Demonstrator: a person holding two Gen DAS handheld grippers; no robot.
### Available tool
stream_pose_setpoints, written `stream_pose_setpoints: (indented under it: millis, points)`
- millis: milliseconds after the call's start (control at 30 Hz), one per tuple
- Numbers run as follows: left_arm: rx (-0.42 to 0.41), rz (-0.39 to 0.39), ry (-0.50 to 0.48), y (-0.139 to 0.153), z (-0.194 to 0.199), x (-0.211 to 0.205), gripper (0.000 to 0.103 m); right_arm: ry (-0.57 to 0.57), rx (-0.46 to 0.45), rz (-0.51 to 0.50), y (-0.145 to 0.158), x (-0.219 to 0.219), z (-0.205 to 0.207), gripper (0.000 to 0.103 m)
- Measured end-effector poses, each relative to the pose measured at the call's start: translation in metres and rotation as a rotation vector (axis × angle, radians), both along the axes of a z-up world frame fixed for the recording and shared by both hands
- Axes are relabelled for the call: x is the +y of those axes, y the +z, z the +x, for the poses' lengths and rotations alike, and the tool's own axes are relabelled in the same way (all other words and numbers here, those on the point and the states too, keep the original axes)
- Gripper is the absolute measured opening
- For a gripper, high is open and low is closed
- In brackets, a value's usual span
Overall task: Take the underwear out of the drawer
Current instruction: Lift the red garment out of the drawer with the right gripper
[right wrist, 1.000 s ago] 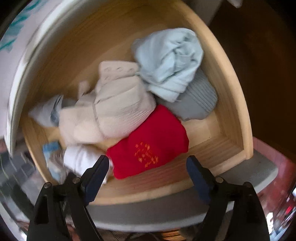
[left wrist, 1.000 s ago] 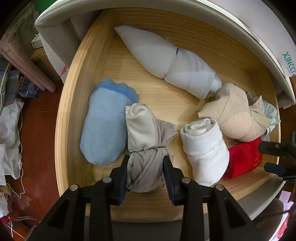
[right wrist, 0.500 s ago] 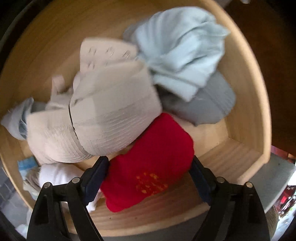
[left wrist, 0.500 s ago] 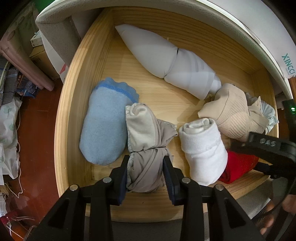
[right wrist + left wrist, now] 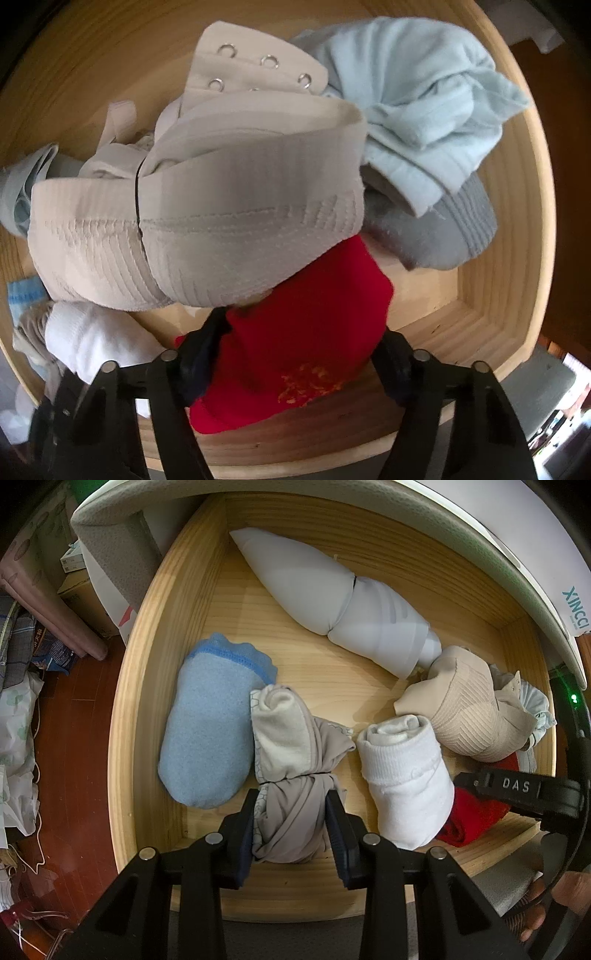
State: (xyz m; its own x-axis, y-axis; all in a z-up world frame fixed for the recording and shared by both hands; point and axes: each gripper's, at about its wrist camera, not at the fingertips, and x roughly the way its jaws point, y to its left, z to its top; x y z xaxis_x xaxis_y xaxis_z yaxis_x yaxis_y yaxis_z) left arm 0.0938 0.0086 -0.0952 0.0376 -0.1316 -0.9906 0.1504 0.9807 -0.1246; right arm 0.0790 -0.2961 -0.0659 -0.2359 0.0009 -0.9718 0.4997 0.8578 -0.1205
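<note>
In the pale wooden drawer (image 5: 147,686), the fluffy light-blue sock roll (image 5: 210,731) lies at nine o'clock, touching the grey-beige knotted underwear bundle (image 5: 295,775) at six. Right of that bundle stands the white rolled sock (image 5: 402,786), with the red folded cloth (image 5: 310,347) at four o'clock beside it. The ribbed beige bra (image 5: 465,716) rests partly on the red cloth. The long white rolled garment (image 5: 332,602) stretches from twelve toward two.
</note>
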Motion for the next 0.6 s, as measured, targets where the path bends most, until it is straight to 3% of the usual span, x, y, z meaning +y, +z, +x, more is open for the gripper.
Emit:
stream_pose_setpoints:
  millis: [267, 600]
  points:
    - [0.0, 0.001, 0.001, 0.0, 0.0, -0.001, 0.035, 0.046, -0.071, 0.02, 0.013, 0.002, -0.027, 0.048]
    - [-0.001, 0.006, -0.004, 0.001, 0.0, -0.002, 0.035, 0.14, -0.161, -0.008, 0.069, -0.007, -0.041, 0.047]
